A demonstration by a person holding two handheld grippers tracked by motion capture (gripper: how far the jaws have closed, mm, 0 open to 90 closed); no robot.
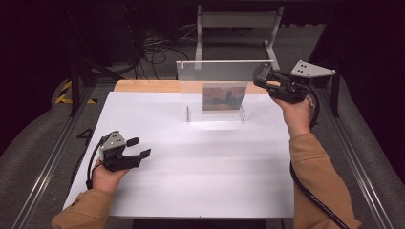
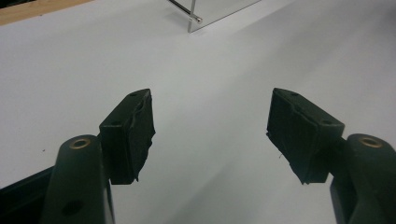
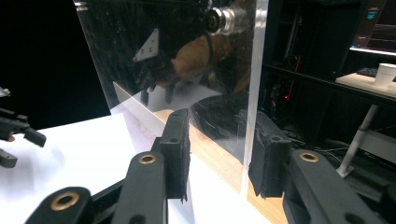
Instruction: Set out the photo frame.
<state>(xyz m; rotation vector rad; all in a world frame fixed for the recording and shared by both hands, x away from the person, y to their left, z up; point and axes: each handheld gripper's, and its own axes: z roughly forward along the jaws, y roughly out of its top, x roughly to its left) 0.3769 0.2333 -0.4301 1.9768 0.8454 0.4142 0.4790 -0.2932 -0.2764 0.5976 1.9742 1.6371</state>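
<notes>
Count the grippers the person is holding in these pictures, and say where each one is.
2. The left gripper hovers low over the near left of the white table, jaws apart and empty. The right gripper is raised at the clear acrylic panel's top right edge.

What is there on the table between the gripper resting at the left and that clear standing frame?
Nothing: in the high view, bare white table runs from the left gripper to the clear frame. The left gripper view shows the same bare stretch.

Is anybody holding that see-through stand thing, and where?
Not yet. The right hand-held gripper has its jaws either side of the clear stand's upper right edge, not pressing. The left hand-held gripper is open and holds nothing.
</notes>
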